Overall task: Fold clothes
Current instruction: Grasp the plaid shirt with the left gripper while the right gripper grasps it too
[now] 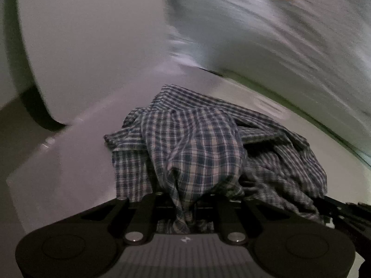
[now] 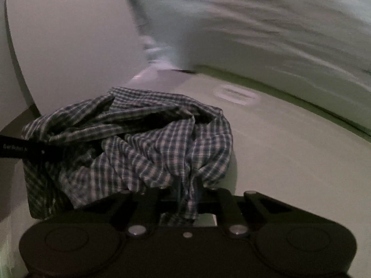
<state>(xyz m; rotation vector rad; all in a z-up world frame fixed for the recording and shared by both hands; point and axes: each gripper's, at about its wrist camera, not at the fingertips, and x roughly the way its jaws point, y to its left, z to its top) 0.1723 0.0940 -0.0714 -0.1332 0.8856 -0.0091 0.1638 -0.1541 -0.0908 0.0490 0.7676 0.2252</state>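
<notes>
A blue-and-white checked shirt (image 1: 197, 143) lies crumpled in a heap on the pale table (image 1: 69, 162). In the left wrist view my left gripper (image 1: 184, 206) is shut on a bunched fold of the shirt, which rises from between its fingers. The right wrist view shows the same shirt (image 2: 139, 153) with my right gripper (image 2: 185, 199) shut on another pinched fold at the near edge. The left gripper's black body (image 2: 23, 150) reaches into the heap from the left in that view. Both sets of fingertips are hidden by cloth.
The table (image 2: 289, 162) stretches bare to the right, with a flat oval mark (image 2: 236, 93) near its far edge. A white panel (image 1: 92, 46) stands behind on the left. A blurred pale striped backdrop (image 1: 289, 46) fills the upper right.
</notes>
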